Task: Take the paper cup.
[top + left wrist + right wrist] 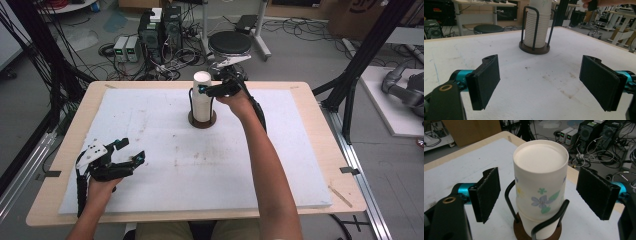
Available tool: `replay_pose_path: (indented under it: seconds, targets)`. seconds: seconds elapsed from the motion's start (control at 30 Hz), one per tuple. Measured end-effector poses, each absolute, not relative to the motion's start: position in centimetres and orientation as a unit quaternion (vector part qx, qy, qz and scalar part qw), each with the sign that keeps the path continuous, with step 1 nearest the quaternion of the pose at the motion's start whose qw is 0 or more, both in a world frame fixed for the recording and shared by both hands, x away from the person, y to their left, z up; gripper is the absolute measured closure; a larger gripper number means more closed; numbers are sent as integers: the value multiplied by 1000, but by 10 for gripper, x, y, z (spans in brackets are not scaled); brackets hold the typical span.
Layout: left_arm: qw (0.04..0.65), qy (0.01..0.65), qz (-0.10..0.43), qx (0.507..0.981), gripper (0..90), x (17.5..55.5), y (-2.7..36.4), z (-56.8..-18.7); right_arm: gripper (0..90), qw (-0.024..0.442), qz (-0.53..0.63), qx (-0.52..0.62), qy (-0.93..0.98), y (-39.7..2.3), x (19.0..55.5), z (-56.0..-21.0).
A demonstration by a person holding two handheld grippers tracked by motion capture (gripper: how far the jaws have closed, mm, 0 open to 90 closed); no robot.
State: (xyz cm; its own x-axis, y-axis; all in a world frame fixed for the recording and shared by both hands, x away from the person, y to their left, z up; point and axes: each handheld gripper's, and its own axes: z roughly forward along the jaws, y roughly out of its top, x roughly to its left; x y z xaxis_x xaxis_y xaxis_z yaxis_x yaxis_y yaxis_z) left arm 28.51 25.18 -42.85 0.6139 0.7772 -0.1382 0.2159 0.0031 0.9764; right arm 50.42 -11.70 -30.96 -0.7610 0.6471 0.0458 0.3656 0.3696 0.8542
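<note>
- Our right gripper [541, 195] hangs agape around the top cup [541, 170] of the stack in its holder [536, 231] mid-table.
- Left gripper [544, 82] rests wide, empty.
- Pinching low probably lifts several cups.

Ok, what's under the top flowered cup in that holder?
Under the flowered cup sits a stack of nested paper cups, rims showing, on the holder's round brown base. The cups hide the middle of the base.
</note>
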Motion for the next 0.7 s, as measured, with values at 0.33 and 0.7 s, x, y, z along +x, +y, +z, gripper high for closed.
replay_pose_path:
  seconds: [0.33, 0.7]
  targets:
    - [602, 370, 233, 668, 165, 284, 252, -429, 225, 157, 453, 320, 817, -95, 519, -314]
    - [602, 373, 233, 666, 166, 283, 255, -429, 342, 162, 454, 322, 814, -95, 521, -314]
